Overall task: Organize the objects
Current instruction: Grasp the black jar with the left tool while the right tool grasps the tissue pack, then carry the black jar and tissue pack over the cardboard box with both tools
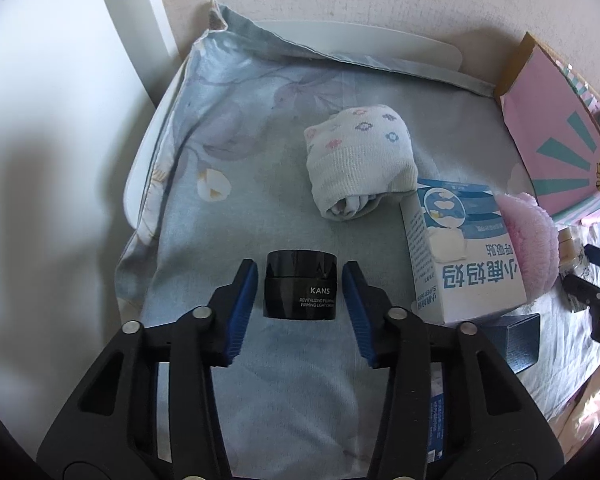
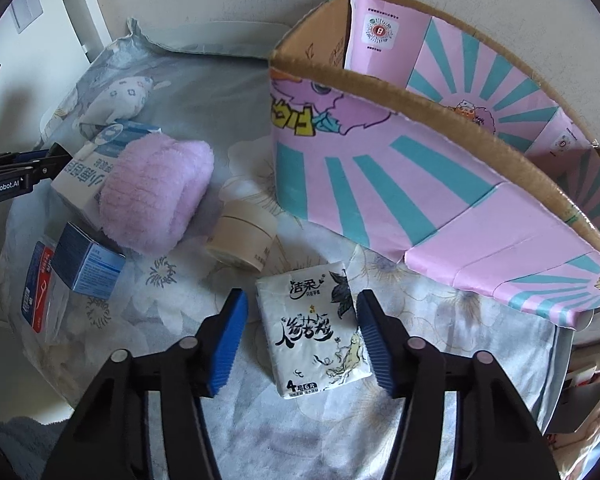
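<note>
On the flowered cloth [image 1: 236, 184], the left gripper [image 1: 300, 280] has its jaws spread apart around a black cream jar [image 1: 301, 287] that stands upright between the blue pads, with a gap on each side. Behind the jar lies a rolled pair of white socks [image 1: 360, 160], and to their right a blue and white box [image 1: 460, 256] rests with a pink fluffy roll [image 1: 534, 244] against it. Further right, the right gripper [image 2: 300, 332] also has its jaws released, either side of a tissue pack [image 2: 316, 328] lying flat on the cloth; whether the right pad touches it I cannot tell. A beige jar [image 2: 242, 240] lies tipped just behind the pack, and the pink cardboard box [image 2: 420, 184] stands open at the right.
</note>
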### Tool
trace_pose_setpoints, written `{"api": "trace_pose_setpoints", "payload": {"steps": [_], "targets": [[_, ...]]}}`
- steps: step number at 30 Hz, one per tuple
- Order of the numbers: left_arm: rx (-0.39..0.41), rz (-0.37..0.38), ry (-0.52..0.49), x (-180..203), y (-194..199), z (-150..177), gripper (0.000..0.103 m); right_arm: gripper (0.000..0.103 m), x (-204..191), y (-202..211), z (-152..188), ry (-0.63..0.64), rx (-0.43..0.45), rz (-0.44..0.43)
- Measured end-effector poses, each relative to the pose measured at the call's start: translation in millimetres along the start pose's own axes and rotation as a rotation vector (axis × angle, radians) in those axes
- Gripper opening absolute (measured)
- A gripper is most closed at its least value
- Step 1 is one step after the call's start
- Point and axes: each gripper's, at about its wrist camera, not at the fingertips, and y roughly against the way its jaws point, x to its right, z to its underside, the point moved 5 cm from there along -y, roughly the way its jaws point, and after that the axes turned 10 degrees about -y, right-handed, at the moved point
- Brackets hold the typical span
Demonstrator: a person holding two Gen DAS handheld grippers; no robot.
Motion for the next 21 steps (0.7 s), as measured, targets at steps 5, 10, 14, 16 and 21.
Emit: {"api": "trace_pose_setpoints", "payload": {"steps": [5,10,14,16,21], "targets": [[0.003,-0.003,-0.007,3.3,-4.4,-0.1,0.033,0.046,2.8,1.0,1.2,0.003,0.007,-0.004],[0.004,-0.003,-0.008,4.0,-7.2,-0.7,0.033,0.046,3.9,2.8,2.4,0.009,0.013,-0.005],[0.002,0.003,-0.005,3.4,-6.5,-0.5,0.033,0.045,6.0,5.5,2.3,-0.001,0.013,-0.013],[0.005,0.006,-0.002,3.4,-5.2,-0.6,0.033,0.045,6.9,7.5,2.2,-0.009,0.012,-0.018],[0.024,0.013,0.004,5.6,8.6,1.2,0.033,0.045,5.0,17.3,0.1,-0.009,0.026,-0.025]]}}
